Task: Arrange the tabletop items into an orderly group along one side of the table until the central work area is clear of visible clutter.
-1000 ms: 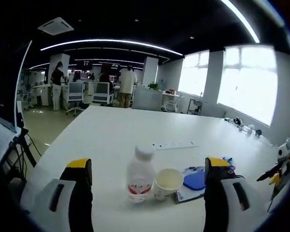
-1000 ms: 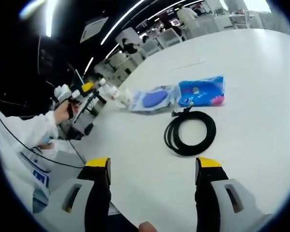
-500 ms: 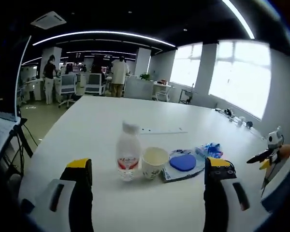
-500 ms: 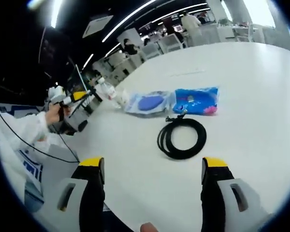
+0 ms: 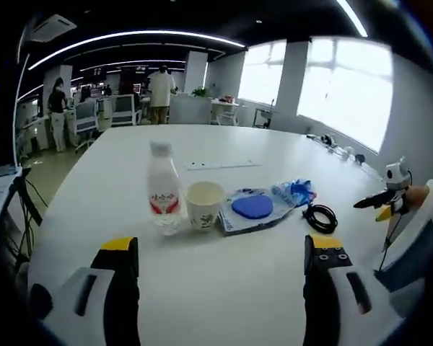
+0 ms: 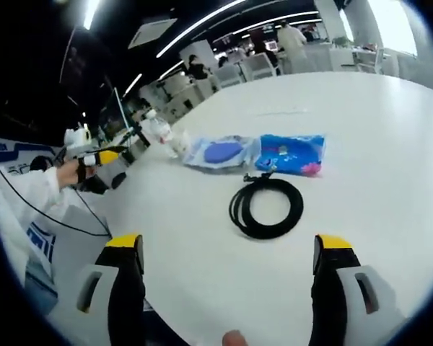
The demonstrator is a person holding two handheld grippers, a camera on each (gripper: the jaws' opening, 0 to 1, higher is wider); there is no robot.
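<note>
On the white table (image 5: 202,281) stand a clear water bottle (image 5: 163,189) with a red label and a paper cup (image 5: 204,205) side by side. To their right lie a clear bag with a blue round pad (image 5: 252,208), a blue packet (image 5: 294,192) and a coiled black cable (image 5: 320,218). My left gripper (image 5: 220,252) is open, well short of the bottle and cup. In the right gripper view the cable coil (image 6: 266,207) lies ahead of my open right gripper (image 6: 227,252), with the blue packet (image 6: 291,153) and the bagged pad (image 6: 218,152) beyond it.
A white power strip (image 5: 221,164) lies farther back on the table. The right gripper (image 5: 390,194) enters the left gripper view at the right edge; the left gripper (image 6: 105,160), held in a hand, shows at the left of the right gripper view. People and office chairs stand beyond the table.
The left view has pulled back and risen, so the bottle, cup and bag sit farther off and the cable now shows. The right gripper's jaws have spread a little wider.
</note>
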